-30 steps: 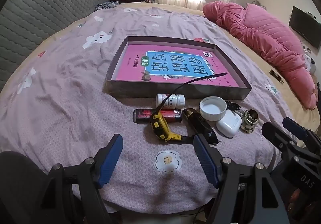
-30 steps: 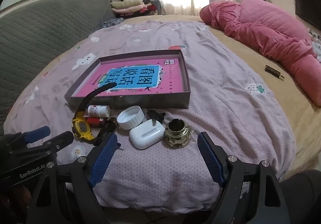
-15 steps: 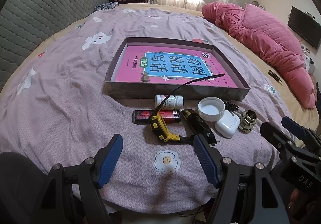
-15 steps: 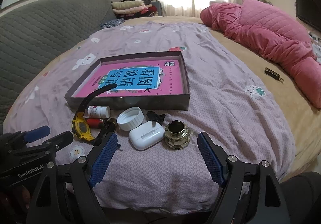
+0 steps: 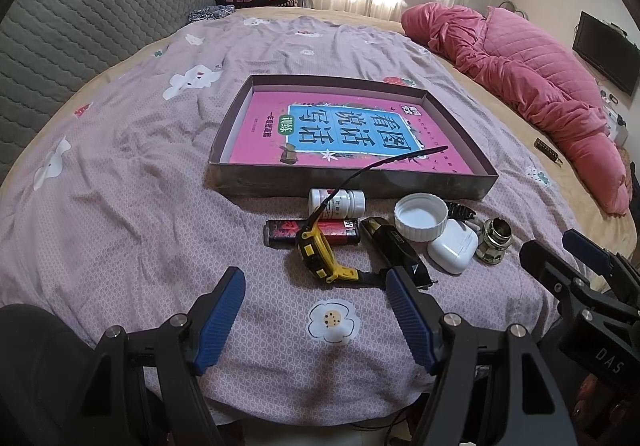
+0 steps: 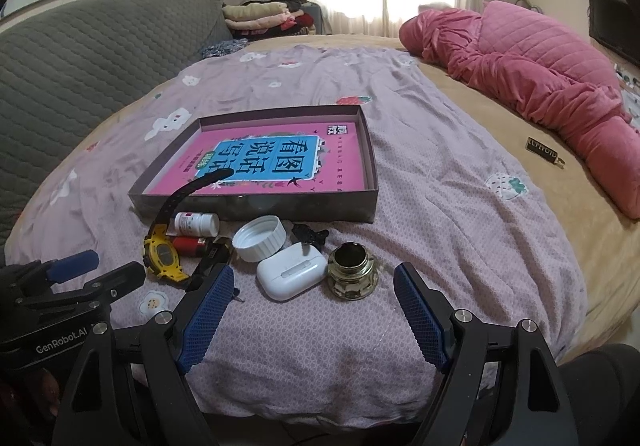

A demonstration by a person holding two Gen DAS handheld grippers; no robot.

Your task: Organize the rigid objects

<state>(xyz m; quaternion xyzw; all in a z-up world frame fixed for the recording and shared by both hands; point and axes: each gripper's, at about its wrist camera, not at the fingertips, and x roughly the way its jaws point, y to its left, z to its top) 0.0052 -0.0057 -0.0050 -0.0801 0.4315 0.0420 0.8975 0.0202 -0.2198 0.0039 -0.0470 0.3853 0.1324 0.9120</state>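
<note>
Yellow watch (image 5: 318, 252) just ahead of left gripper (image 5: 316, 288), jaws spread, empty, earbud case (image 6: 291, 275) and brass fitting (image 6: 352, 275) just ahead of right gripper (image 6: 314, 284), also spread, tray (image 6: 256, 208) beyond

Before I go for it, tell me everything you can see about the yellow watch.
The yellow watch is a chunky digital sports model with a yellow plastic case, dark face and black strap. It lies on the purple bedsheet, in front of the tray. One strap end arches up over the tray's front wall; the other lies flat on the sheet. It overlaps the red-and-black lighter and sits beside the white pill bottle. Neither pair of tongs touches it.
</note>
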